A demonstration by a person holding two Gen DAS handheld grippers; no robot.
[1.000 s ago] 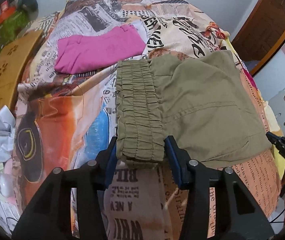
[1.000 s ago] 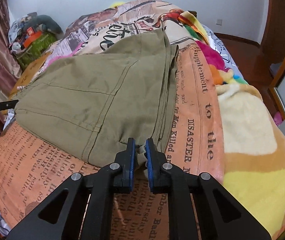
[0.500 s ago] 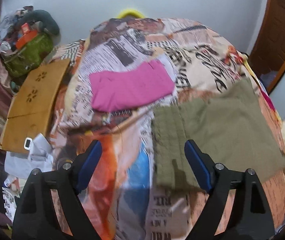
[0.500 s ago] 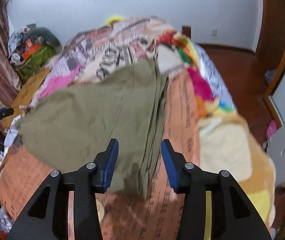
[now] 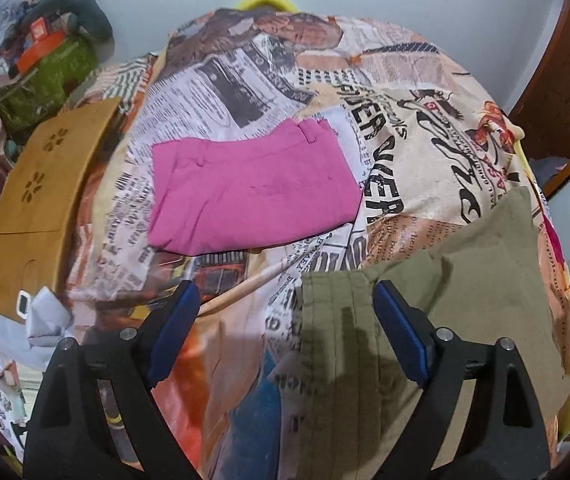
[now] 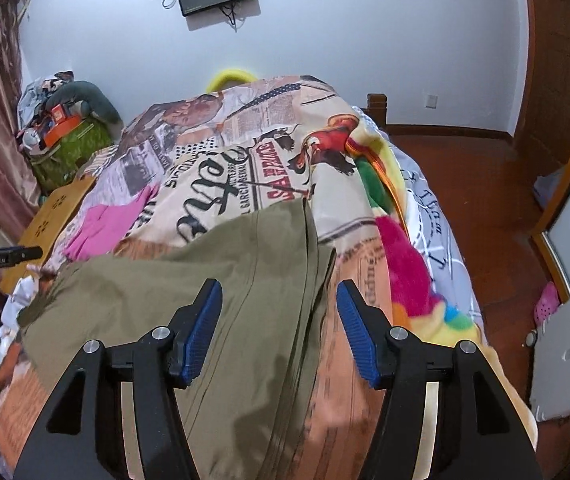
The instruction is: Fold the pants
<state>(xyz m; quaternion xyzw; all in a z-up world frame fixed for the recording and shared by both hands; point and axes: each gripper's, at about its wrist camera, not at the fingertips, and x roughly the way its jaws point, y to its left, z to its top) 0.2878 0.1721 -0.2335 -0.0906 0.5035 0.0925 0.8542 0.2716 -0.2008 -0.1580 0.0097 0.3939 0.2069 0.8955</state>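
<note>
The olive green pants point(image 5: 465, 300) lie folded flat on the bed, elastic waistband toward the left. They also show in the right wrist view point(image 6: 189, 304), folded edge at the right. My left gripper point(image 5: 285, 328) is open and empty, held above the waistband end. My right gripper point(image 6: 279, 328) is open and empty, held above the folded right edge. Neither touches the cloth.
A folded pink garment point(image 5: 253, 192) lies farther back on the newspaper-print bedcover point(image 5: 405, 112). A wooden board point(image 5: 41, 196) and a cluttered green bag point(image 5: 41, 76) stand at the left. A bright blanket point(image 6: 405, 264) hangs off the bed's right side above the wooden floor point(image 6: 477, 184).
Both grippers let go of the olive pants, opened wide and lifted back from the bed. The pants stay lying flat.
</note>
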